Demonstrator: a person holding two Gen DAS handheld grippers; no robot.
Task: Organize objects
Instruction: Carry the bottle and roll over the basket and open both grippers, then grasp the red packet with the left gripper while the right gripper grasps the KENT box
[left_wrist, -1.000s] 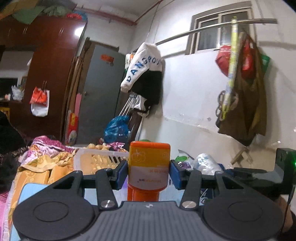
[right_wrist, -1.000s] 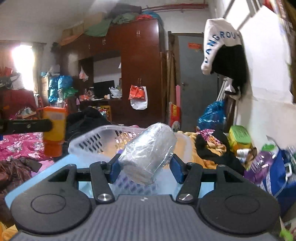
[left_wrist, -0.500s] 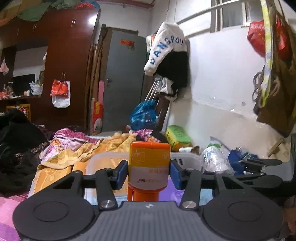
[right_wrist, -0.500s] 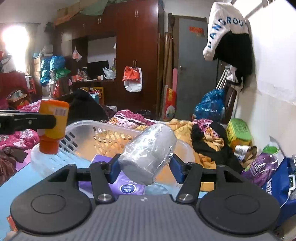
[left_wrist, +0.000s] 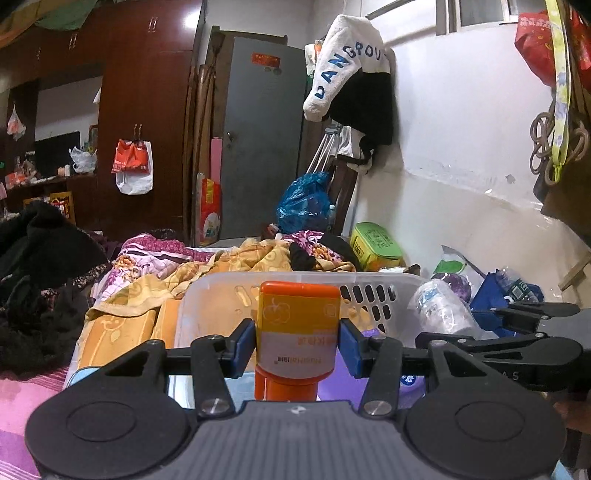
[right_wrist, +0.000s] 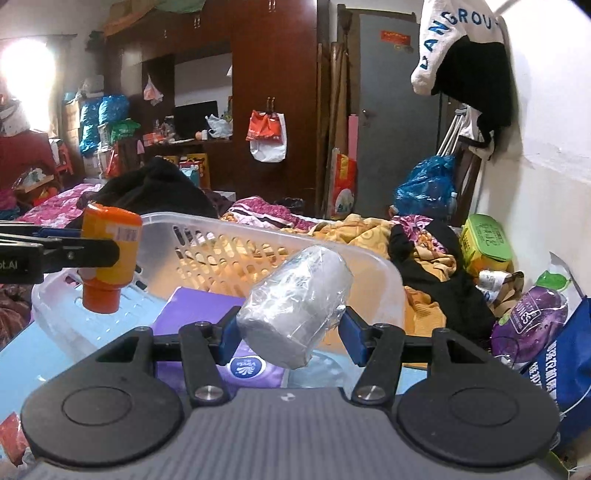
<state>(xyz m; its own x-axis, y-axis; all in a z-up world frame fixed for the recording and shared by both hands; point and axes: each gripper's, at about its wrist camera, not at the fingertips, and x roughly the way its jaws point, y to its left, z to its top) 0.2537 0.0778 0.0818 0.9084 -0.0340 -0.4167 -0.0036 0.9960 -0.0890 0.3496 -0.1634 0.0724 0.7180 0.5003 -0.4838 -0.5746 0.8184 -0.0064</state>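
Note:
My left gripper (left_wrist: 297, 345) is shut on an orange bottle (left_wrist: 298, 332), held upside down with its cap pointing down. In the right wrist view the orange bottle (right_wrist: 107, 254) hangs over the left end of a white slotted basket (right_wrist: 221, 225). My right gripper (right_wrist: 288, 338) is shut on a plastic-wrapped white roll (right_wrist: 295, 314), tilted, just above the near rim of the basket (left_wrist: 369, 284). A purple tissue pack (right_wrist: 199, 306) lies inside the basket. From the left wrist view, the right gripper (left_wrist: 517, 325) and its roll (left_wrist: 439, 314) show at the right.
The basket stands on a light blue surface (right_wrist: 33, 354). Yellow bedding (left_wrist: 125, 325) and black clothes (right_wrist: 443, 280) lie around it. A green tin (right_wrist: 484, 236), a purple bag (right_wrist: 532, 325) and a blue bag (right_wrist: 569, 369) crowd the right wall.
Both grippers have come lower and closer to the basket, which now fills more of each view. The bottle and the roll stay gripped.

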